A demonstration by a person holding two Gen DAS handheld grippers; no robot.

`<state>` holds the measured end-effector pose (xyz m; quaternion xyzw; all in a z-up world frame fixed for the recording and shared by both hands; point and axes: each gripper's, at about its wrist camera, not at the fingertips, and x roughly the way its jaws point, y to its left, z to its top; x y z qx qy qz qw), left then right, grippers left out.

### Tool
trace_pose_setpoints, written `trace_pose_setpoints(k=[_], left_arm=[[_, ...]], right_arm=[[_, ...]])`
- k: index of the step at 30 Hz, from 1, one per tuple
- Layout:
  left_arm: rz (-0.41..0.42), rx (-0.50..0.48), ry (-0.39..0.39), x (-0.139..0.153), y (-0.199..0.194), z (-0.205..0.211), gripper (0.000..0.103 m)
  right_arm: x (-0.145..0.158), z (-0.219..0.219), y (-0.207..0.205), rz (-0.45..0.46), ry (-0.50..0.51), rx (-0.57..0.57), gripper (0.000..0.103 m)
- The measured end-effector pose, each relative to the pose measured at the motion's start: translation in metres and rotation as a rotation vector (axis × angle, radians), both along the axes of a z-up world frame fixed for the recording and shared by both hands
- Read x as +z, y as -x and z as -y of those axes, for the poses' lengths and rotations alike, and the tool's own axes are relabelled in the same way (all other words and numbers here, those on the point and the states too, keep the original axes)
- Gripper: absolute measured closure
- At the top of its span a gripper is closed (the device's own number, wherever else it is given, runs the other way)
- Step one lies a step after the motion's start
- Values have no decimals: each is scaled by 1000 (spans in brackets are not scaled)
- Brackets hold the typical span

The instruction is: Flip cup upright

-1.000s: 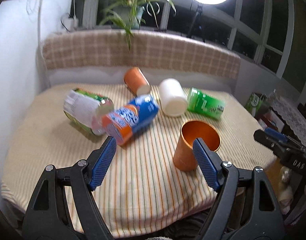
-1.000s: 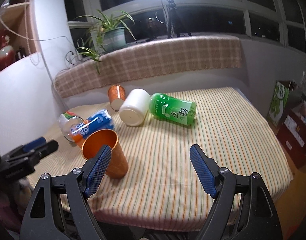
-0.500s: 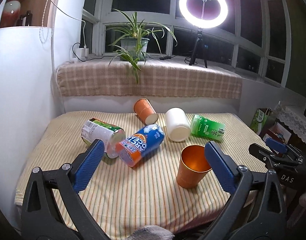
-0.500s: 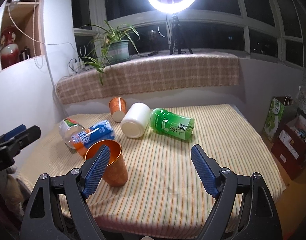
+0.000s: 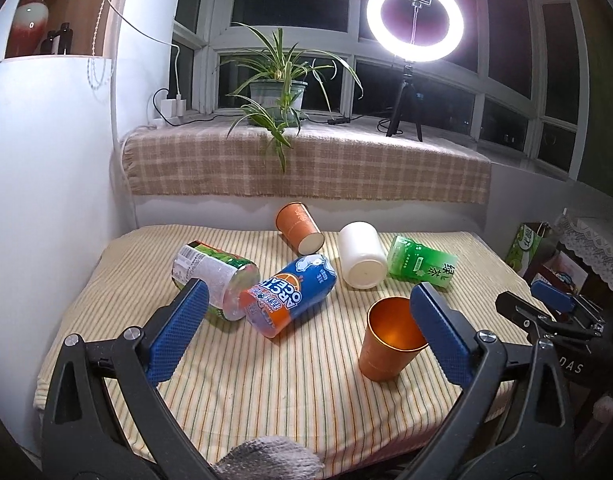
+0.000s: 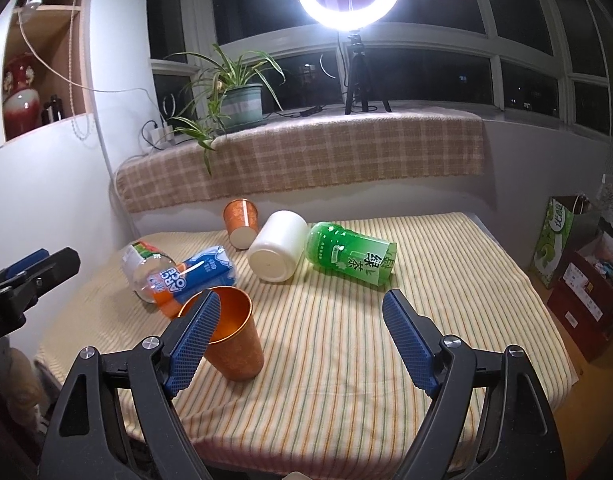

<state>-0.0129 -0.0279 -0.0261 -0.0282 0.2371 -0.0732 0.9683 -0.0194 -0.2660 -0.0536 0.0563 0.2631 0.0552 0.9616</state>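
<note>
A copper-orange metal cup point(image 5: 386, 344) stands upright, mouth up, near the front of the striped table; it also shows in the right wrist view point(image 6: 234, 340). My left gripper point(image 5: 306, 332) is open and empty, held back above the front edge. My right gripper point(image 6: 298, 340) is open and empty, its left finger point(image 6: 194, 340) overlapping the cup in view without gripping it. The right gripper also shows from the side in the left wrist view point(image 5: 546, 312), and the left in the right wrist view point(image 6: 30, 276).
Lying on the table point(image 5: 306, 400): an orange paper cup point(image 5: 298, 226), a white cup point(image 5: 362, 260), a green tea bottle point(image 5: 422, 266), a blue-orange bottle point(image 5: 290, 306), a clear bottle point(image 5: 214, 276). Wall at left, checked ledge with plant behind, boxes point(image 6: 578, 280) on the right.
Both grippers have pulled back and risen away from the table, so the objects look smaller. The copper cup stays upright in place. Both stay open.
</note>
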Motion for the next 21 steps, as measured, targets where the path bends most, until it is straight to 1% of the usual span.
trace_pose_setpoints(k=[21], left_arm=[[-3, 3, 0, 0, -3, -1, 1]], right_arm=[[-4, 1, -5, -26, -12, -8, 20]])
